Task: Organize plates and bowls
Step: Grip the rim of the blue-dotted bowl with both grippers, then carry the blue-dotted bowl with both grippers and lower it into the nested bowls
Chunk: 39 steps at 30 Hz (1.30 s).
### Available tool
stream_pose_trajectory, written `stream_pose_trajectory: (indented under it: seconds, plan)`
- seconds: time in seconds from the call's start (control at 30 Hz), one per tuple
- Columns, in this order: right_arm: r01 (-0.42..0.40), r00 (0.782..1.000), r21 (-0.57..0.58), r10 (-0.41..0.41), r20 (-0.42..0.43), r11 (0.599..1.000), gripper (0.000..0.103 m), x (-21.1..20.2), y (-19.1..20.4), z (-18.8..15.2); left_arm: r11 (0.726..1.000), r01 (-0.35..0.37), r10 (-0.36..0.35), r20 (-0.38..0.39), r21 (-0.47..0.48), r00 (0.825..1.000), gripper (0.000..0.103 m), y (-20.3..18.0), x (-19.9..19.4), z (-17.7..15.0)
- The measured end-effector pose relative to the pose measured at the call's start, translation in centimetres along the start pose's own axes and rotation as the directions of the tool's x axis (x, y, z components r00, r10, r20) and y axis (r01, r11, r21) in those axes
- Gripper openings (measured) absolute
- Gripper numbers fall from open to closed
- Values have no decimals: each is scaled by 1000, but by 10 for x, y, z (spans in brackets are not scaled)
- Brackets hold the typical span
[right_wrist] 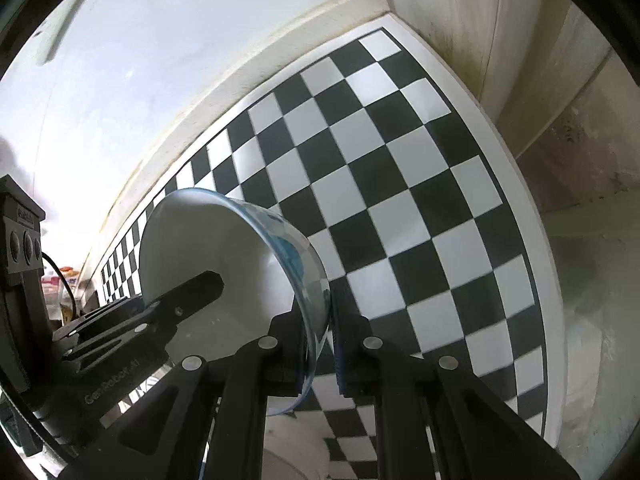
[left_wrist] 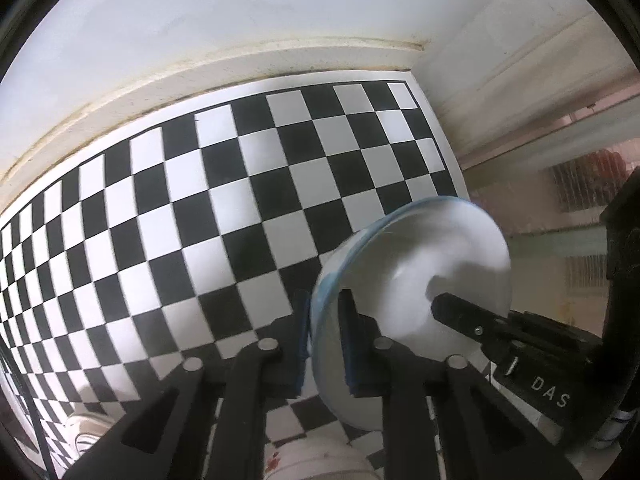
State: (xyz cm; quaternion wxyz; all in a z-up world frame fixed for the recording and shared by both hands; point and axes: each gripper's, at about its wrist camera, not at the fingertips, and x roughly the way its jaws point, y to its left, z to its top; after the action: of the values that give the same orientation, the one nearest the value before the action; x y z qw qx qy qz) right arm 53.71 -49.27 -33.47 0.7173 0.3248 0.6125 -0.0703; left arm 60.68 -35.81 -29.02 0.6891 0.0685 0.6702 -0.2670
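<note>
A white bowl with a blue-patterned rim [left_wrist: 416, 264] is held in the air above a black-and-white checkered mat [left_wrist: 200, 208]. My left gripper [left_wrist: 324, 344] is shut on its rim, one finger inside and one outside. My right gripper [right_wrist: 320, 344] is shut on the opposite side of the same bowl [right_wrist: 224, 248]. The right gripper's finger shows inside the bowl in the left wrist view [left_wrist: 460, 312]. The left gripper's finger shows inside it in the right wrist view [right_wrist: 192, 292].
The checkered mat [right_wrist: 400, 184] lies on a counter against a white wall [left_wrist: 280, 8]. A white object with a red mark [left_wrist: 304, 460] sits below the grippers. The counter's edge runs on the right [right_wrist: 548, 280].
</note>
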Motion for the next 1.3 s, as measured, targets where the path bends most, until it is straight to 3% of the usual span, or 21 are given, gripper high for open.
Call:
stream_pose_trajectory:
  seconds: [0.73, 1.0, 1.3]
  plan:
    - [-67, 997, -24, 68, 39, 997, 12, -48, 28, -140, 999, 7, -10, 58, 41, 998, 7, 0, -76, -134]
    - [-77, 997, -22, 77, 2, 997, 12, -35, 27, -178, 999, -18, 16, 33, 48, 999, 7, 12, -72, -170]
    - [-55, 998, -11, 54, -40, 998, 12, -16, 21, -202, 998, -37, 39, -25, 47, 999, 7, 18, -44, -184]
